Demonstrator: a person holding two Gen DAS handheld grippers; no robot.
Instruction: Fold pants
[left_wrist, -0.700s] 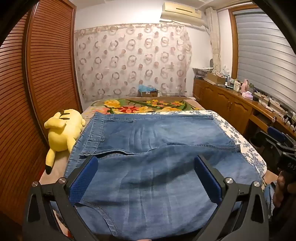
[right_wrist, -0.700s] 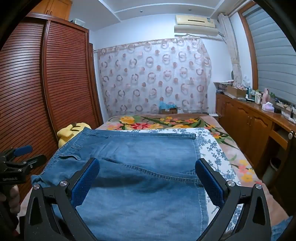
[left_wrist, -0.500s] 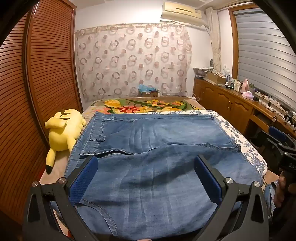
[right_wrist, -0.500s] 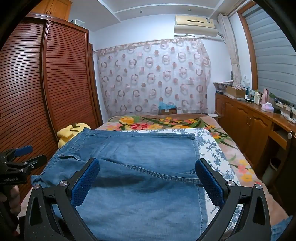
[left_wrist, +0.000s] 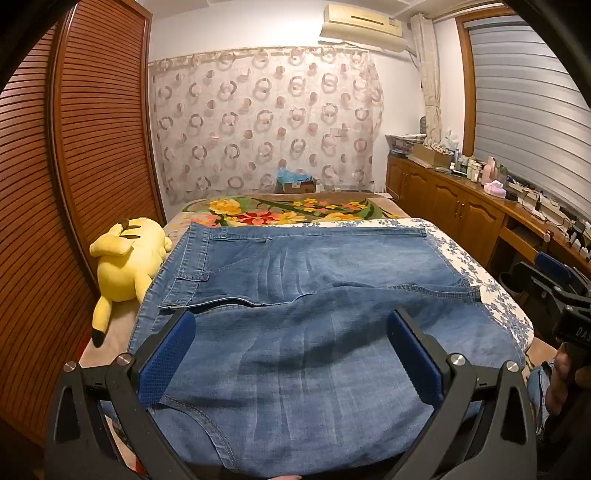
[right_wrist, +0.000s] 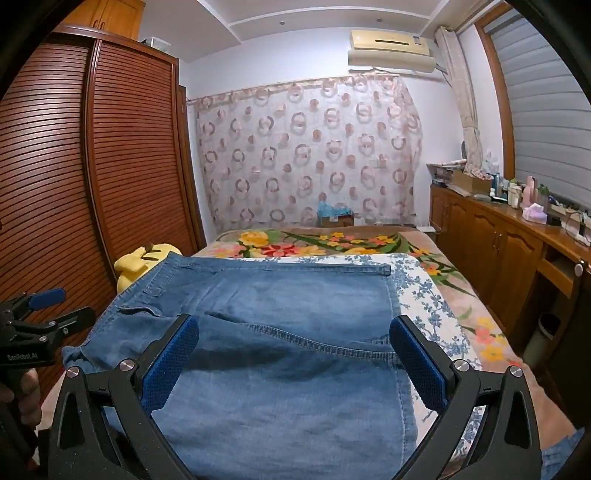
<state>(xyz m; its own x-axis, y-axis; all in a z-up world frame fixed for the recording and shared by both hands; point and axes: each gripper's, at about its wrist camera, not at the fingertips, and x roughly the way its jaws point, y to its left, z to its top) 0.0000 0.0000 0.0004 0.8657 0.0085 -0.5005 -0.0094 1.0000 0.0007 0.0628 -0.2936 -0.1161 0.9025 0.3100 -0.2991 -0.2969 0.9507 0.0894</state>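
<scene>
Jeans (left_wrist: 303, 332) lie spread on the bed (left_wrist: 491, 295), already folded over so that one denim layer covers another, and they fill most of the lower half of both wrist views. In the left wrist view the waistband runs from about 9 o'clock up toward 11 o'clock, and a stitched hem crosses the cloth near the middle of the picture. In the right wrist view the same pants reach from 6 o'clock up to the centre, with the blue-flowered sheet (right_wrist: 424, 295) showing beside them at 3 o'clock.

The left gripper (left_wrist: 291, 336) has its two blue-padded fingers (left_wrist: 168, 354) spread as wide as they go, one at 8 o'clock and the other at 4 o'clock of its view. Nothing is between the pads; the denim is seen below them, and I cannot tell if the fingers touch it. The right gripper (right_wrist: 293, 341) stands the same way, wide apart and holding nothing, above the folded cloth.

A yellow plush toy (left_wrist: 125, 258) lies just beside the jeans at 9 o'clock in the left wrist view, against the wooden wardrobe (left_wrist: 74, 166). A patterned curtain (left_wrist: 266, 122) hangs at 12 o'clock, and a wooden cabinet (left_wrist: 461, 210) with small bottles on it stands at 3 o'clock.
</scene>
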